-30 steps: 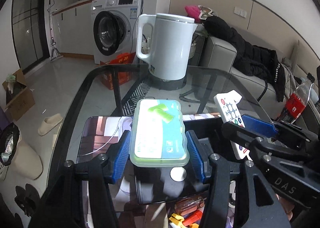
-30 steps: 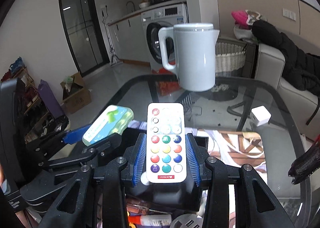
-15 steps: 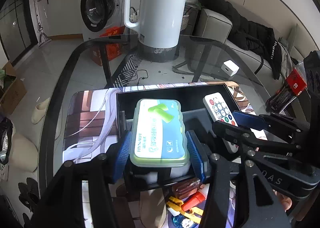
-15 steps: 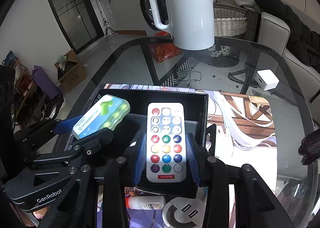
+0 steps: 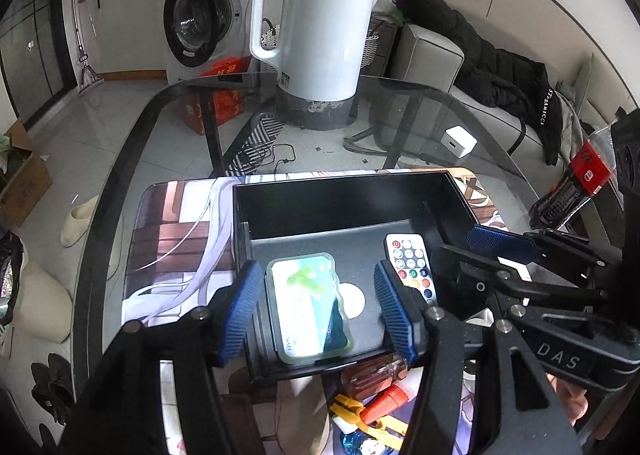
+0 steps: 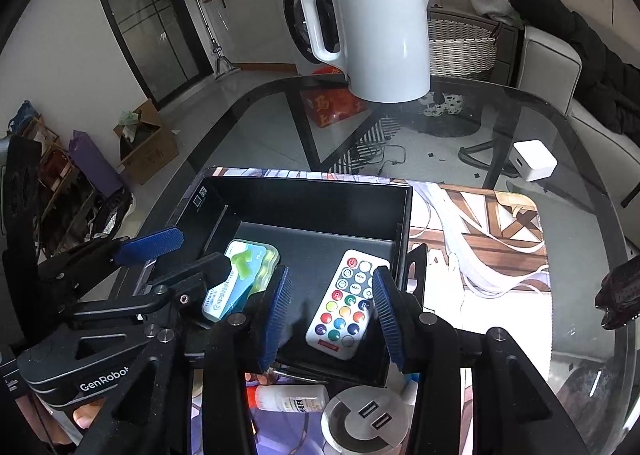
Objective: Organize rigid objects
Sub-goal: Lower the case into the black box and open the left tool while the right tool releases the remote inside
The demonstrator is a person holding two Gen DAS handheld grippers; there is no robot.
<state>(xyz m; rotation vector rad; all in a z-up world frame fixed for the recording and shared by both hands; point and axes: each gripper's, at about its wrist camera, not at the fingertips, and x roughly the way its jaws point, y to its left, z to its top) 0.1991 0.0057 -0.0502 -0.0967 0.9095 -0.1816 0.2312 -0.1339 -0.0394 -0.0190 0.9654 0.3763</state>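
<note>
A black open box (image 5: 340,179) stands on a printed mat. A green-rimmed case (image 5: 306,307) lies flat on its floor between the blue pads of my left gripper (image 5: 318,311). Those jaws are opening, and a clear gap shows on the case's right side. To its right lies a white remote (image 6: 344,303) with coloured buttons, also on the floor of the box (image 6: 308,183). My right gripper (image 6: 331,315) straddles it, jaws opening, with a wide gap on the left; the remote's right edge is close to the right pad. Neither thing is lifted.
A white kettle (image 5: 320,35) stands at the far side of the glass table (image 5: 400,115), with a white charger (image 5: 460,141) at the right. A cola bottle (image 5: 576,183) lies at the right edge. A glue bottle (image 6: 292,397) and a round USB hub (image 6: 366,417) lie in front of the box.
Both grippers have tipped down into the black box. Their jaws have widened, and the green case and the remote, gripped before, now rest on the box floor.
</note>
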